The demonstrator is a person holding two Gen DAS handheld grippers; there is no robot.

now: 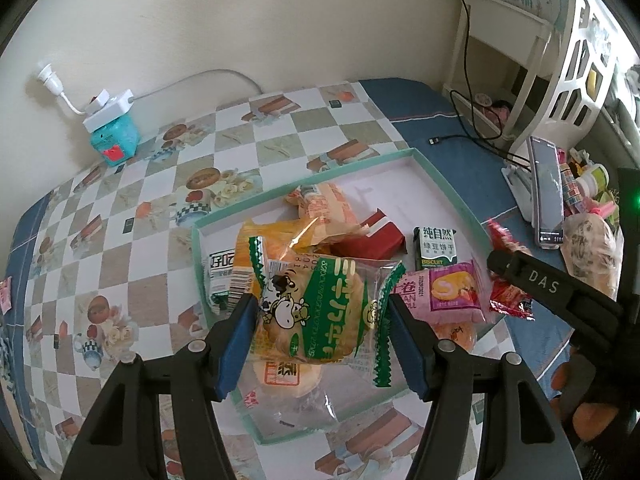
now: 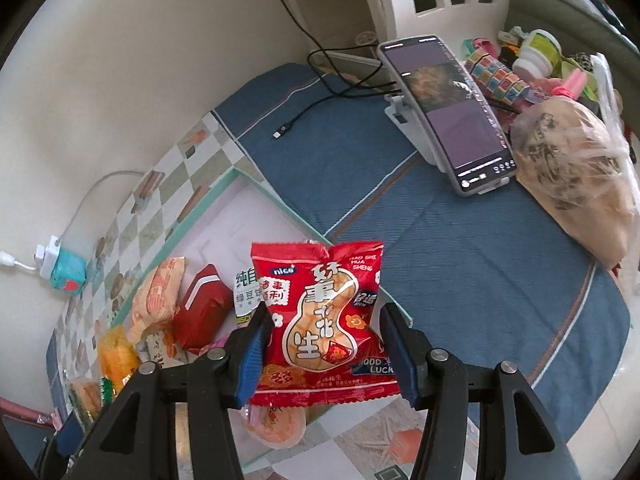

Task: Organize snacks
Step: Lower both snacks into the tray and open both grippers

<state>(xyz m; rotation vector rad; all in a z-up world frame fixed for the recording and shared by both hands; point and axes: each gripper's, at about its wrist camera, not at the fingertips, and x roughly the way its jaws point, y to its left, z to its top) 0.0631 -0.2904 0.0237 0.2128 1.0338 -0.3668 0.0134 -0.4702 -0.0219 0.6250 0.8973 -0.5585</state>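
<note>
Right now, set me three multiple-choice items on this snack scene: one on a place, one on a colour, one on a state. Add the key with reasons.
1. Where does the phone stand?
A. in the tray
B. on the blue cloth, on a stand
C. on the checked cloth

2. What colour is the packet in the right gripper?
A. red
B. green
C. pink

3. What is the state of the left gripper?
A. open and bare
B. shut on the cow-print snack
C. shut on the tray's rim

Key: B, the phone leans on a white stand on the blue cloth, outside the tray. A, the peanut packet is red. B, both blue pads press the sides of the cow-print snack.
</note>
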